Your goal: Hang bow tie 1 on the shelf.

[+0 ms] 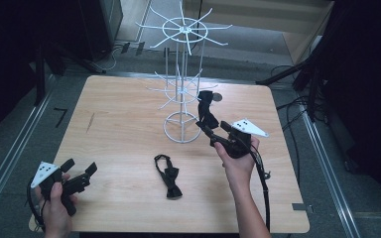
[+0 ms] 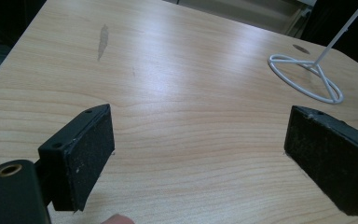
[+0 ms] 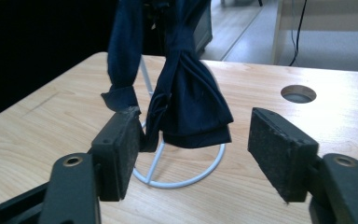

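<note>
A dark bow tie (image 1: pixel 207 110) hangs from a lower arm of the white wire rack (image 1: pixel 181 89), right of its pole. My right gripper (image 1: pixel 212 127) is open just in front of it. In the right gripper view the bow tie (image 3: pixel 186 102) dangles just beyond and between the spread jaws of the gripper (image 3: pixel 193 144), with its strap end by the left pad (image 3: pixel 126 144); the pads do not press on it. A second dark bow tie (image 1: pixel 167 176) lies flat on the table at front centre. My left gripper (image 1: pixel 82 171) rests open at the front left corner, with nothing between the jaws of that gripper (image 2: pixel 198 154).
The rack's ring base (image 1: pixel 182 127) stands at the table's centre, and the base (image 2: pixel 305 77) sits far right in the left gripper view. A round hole (image 1: pixel 217 97) is in the wooden table (image 1: pixel 119 124) behind the rack. Cables trail off the table's right edge.
</note>
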Demonstrator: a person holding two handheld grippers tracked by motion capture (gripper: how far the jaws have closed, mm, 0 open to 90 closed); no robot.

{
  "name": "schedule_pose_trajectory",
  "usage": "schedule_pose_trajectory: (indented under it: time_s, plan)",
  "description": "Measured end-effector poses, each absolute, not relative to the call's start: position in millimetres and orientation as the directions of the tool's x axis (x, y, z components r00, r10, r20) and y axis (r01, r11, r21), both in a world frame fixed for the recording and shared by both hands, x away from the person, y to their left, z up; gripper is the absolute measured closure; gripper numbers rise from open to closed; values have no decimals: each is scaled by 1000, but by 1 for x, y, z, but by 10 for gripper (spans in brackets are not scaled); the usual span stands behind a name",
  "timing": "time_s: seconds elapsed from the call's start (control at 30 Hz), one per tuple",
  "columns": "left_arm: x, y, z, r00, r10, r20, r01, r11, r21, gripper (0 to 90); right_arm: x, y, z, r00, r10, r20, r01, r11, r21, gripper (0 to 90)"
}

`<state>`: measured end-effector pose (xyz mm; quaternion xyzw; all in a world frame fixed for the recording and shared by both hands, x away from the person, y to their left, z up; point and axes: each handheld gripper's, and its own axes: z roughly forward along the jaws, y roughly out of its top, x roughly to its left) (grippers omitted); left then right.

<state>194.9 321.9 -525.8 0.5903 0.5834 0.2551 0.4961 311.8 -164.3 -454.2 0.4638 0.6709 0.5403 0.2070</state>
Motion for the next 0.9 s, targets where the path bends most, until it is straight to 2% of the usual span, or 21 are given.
schedule_pose_trajectory:
  time_s: [0.47,0.9]
  plan:
    - [195,322,-526,189,942,-278,435,173,884,93,283,-167,-467,-497,844,201,400,18,916,334]
    - [195,321,-526,187,944,-273,434,170,885,92,259,-143,-488,-523,828,205,429,47,902,400]
